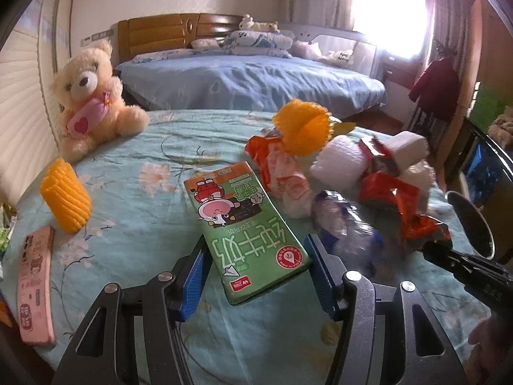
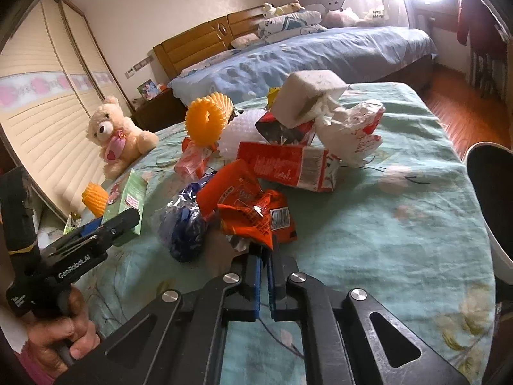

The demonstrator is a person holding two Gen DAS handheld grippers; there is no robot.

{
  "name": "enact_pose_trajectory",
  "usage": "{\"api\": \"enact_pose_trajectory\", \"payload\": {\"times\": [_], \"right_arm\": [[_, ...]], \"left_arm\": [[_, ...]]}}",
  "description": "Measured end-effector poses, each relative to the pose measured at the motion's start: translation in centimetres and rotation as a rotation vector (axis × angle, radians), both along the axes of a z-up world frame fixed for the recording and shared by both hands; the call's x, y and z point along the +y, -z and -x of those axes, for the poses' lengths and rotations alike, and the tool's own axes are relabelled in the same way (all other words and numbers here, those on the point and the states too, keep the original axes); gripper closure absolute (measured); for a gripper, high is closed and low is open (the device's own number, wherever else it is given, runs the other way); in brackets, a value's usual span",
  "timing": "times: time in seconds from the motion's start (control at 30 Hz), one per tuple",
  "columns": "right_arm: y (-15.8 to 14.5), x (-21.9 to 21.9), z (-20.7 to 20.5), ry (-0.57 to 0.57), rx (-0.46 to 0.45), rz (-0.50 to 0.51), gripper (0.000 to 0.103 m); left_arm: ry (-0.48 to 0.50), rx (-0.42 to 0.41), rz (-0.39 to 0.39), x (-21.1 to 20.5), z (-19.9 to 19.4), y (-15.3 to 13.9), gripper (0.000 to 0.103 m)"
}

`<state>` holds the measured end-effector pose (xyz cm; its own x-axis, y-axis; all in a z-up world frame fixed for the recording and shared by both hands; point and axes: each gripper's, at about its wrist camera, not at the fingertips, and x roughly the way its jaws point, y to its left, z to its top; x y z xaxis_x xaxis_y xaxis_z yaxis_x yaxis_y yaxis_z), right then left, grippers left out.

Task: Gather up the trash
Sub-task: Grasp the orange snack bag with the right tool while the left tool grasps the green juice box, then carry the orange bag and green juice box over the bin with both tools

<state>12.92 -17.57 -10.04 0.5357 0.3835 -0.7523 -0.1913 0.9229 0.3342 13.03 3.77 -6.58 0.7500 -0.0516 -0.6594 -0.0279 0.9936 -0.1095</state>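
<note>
the trash lies heaped on a round bench [image 2: 400,224] covered with a teal flowered cloth.

the left hand-held gripper [image 1: 256,256] has its blue pads pressed on the two long sides of a green milk carton [image 1: 243,224], which lies flat near the bench's near edge, its printed face up. in the right wrist view the same carton [image 2: 128,199] sits toward the left edge, with a hand [image 2: 64,330] holding that tool's grip.

the right hand-held gripper [image 2: 264,250] is clenched on the near edge of a crumpled orange snack wrapper [image 2: 253,215], toward the middle of the bench. just left of the wrapper lies a crushed clear plastic bottle with a blue label [image 2: 182,224]. behind it a red and white carton [image 2: 288,166] lies on its side, and farther back are a white foam block [image 2: 307,96], a crumpled white paper bag [image 2: 349,131], white bubble wrap [image 2: 237,138] and an orange foam fruit net [image 2: 208,118].

a second orange foam net [image 1: 65,195] stands near the left edge, with a pink phone [image 1: 35,292] lying flat just nearer along that edge. a cream teddy bear [image 1: 93,96] sits at the far left edge. at the right edge a white bin rim with a dark inside [image 2: 493,205] shows. beyond the bench stands a bed with a blue cover [image 1: 250,80].
</note>
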Motion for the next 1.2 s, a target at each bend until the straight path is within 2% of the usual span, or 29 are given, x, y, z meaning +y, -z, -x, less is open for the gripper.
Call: {"api": "enact_pose_trajectory", "payload": {"times": [0.4,0.8,1.2], "right_arm": [[-2.2,-2.7,2.3,0.05,-0.046,-0.009,0.1],[-2.5,-8.4,3.5,0.175,-0.049,-0.006,0.1],[-2.8,-15.7,4.4,0.326,-0.045,0.009,0.1]], "left_arm": [[0.144,-0.052,-0.011,-4.1,4.1,-3.1,0.046],[0.291,-0.056,-0.047,-8.9,3.3,-4.3,0.046],[0.45,-0.024,-0.064,-14.9,0.7,-3.4,0.046]]}}
